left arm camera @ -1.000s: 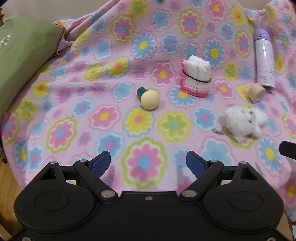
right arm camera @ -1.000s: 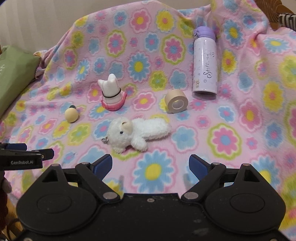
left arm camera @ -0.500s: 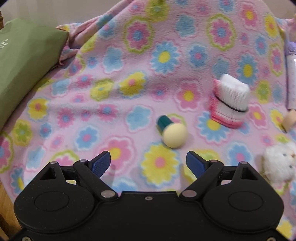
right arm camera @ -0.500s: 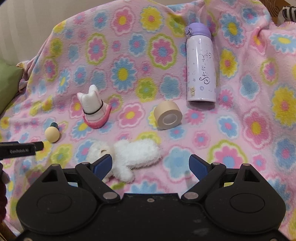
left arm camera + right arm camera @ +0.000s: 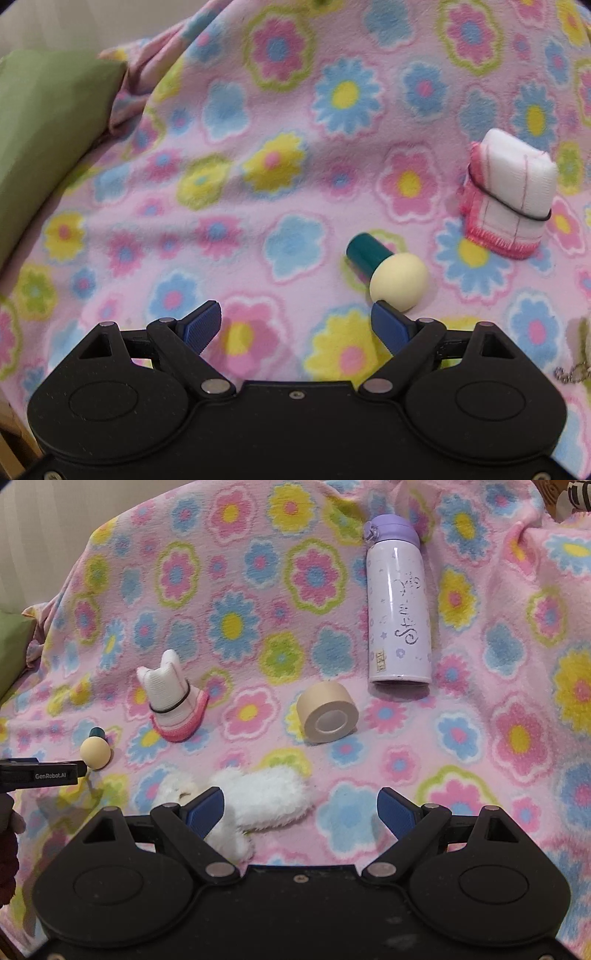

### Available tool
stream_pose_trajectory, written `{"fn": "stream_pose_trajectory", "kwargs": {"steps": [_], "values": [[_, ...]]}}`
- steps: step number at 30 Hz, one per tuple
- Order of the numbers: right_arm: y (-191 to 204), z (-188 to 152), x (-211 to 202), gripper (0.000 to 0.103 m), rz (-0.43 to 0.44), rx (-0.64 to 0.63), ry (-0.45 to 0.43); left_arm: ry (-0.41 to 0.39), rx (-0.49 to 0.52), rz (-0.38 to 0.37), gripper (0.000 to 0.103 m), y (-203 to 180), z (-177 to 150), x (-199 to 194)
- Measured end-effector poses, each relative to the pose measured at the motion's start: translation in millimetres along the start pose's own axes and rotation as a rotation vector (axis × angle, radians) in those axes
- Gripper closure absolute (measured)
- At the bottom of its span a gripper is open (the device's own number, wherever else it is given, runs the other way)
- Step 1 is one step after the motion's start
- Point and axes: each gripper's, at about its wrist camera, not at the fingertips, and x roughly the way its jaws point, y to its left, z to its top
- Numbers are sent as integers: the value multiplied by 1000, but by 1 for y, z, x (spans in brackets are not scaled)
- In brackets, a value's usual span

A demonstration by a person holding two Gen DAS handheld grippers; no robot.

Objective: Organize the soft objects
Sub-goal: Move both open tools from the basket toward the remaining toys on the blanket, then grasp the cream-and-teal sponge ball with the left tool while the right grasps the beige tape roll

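A white plush toy (image 5: 258,797) lies on the flowered blanket (image 5: 332,609), partly under my open right gripper (image 5: 301,806); its left finger overlaps the toy's head. A folded white-and-pink cloth bound with a black band (image 5: 171,701) stands further left, also in the left wrist view (image 5: 509,199). A cream ball with a teal stub (image 5: 395,273) lies just beyond the right fingertip of my open, empty left gripper (image 5: 297,325). The ball also shows in the right wrist view (image 5: 95,751), with the left gripper's body (image 5: 40,773) beside it.
A purple bottle (image 5: 399,609) lies on the blanket at the back right, a beige tape roll (image 5: 327,716) in front of it. A green cushion (image 5: 40,133) sits at the blanket's left edge. A little of the plush toy shows at the left wrist view's right edge (image 5: 581,332).
Both grippers have moved forward and lower. The ball now lies close to the left gripper's right finger, and the plush toy has come under the right gripper's left finger.
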Motion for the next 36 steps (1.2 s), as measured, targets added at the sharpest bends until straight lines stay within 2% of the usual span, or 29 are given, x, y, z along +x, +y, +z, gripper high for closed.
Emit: {"fn": "stream_pose_trajectory", "kwargs": {"steps": [8,15,21,27,32,36], "values": [[-5,11,18,13,-38,12,-32,-35,0,-61,18,-3,12,-2],[-3,27,42,13,-100,-17,-107,-20,10,-102,17,-8,5,-8],[0,38,66,14,-126,-50,-115,11,47,-143,16,-20,-5,-8],[-7,43,67,14,-140,-6,-131,21,77,-157,16,-29,-14,-7],[-27,36,57,14,-154,104,-105,18,85,-164,16,-29,-16,-11],[-30,30,43,15,-221,133,-93,10,100,-169,16,-30,-18,-16]]}}
